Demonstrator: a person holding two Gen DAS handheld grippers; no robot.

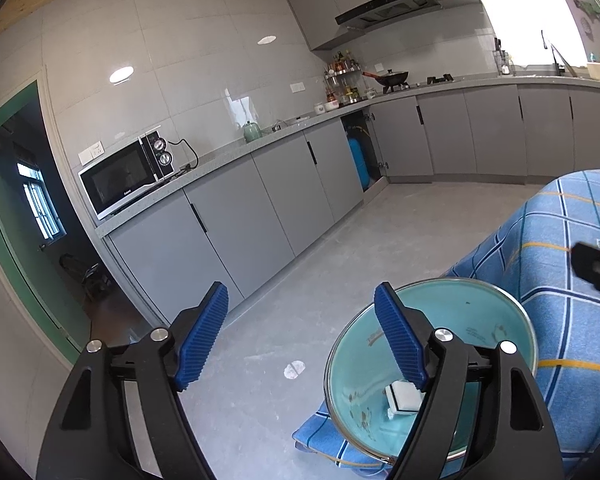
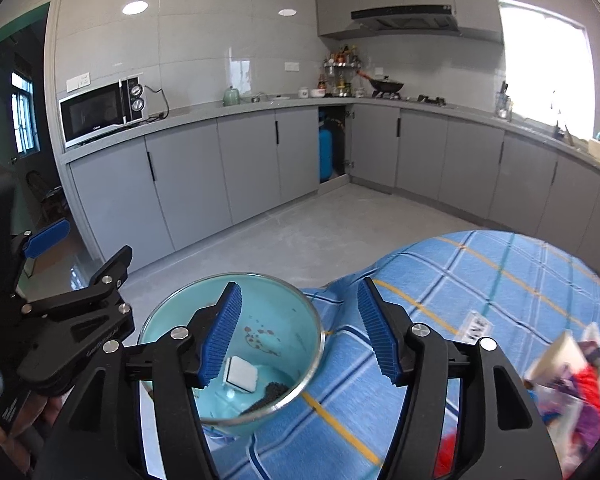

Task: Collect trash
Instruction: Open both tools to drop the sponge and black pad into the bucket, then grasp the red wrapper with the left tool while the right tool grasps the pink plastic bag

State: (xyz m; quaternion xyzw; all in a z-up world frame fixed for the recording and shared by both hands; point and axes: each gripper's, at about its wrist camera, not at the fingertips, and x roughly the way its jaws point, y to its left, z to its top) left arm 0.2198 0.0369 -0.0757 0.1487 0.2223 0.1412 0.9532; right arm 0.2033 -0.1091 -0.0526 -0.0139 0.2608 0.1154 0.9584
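A: Starting at the far left of the right wrist view: left hand-held gripper (image 2: 72, 264), black frame, blue ribbed pads, spread wide, gripping nothing.

B: Same in its own view. Left hand-held gripper (image 1: 300, 336) gaping, left pad over bare grey floor (image 1: 300, 248), right pad overlapping the round pale-teal metal bowl with a shiny steel rim (image 1: 480, 312).

A: Touching the rim?

B: Cannot tell; seems held above it. Inside the bowl, just under that pad, a small white square piece of trash with a dark edge (image 1: 402, 398), lying on the bottom. A few brown specks near it.

A: Seen from the right too. Bowl (image 2: 284, 320) sitting at the edge of the table covered in a blue checked cloth with yellow and white lines (image 2: 480, 280). White square piece (image 2: 242, 374) flat on the bottom, a black granular strip (image 2: 270, 394) just beside it, against the near wall, brown specks (image 2: 260, 336) further in.

B: And the right one?

A: Right hand-held gripper (image 2: 300, 336) wide apart as well, holding nothing. Left pad above the bowl's interior, right pad above the cloth.

B: Further right?

A: A blurred heap of red, white and purple wrappers (image 2: 576, 384) on the cloth, well apart from the bowl.
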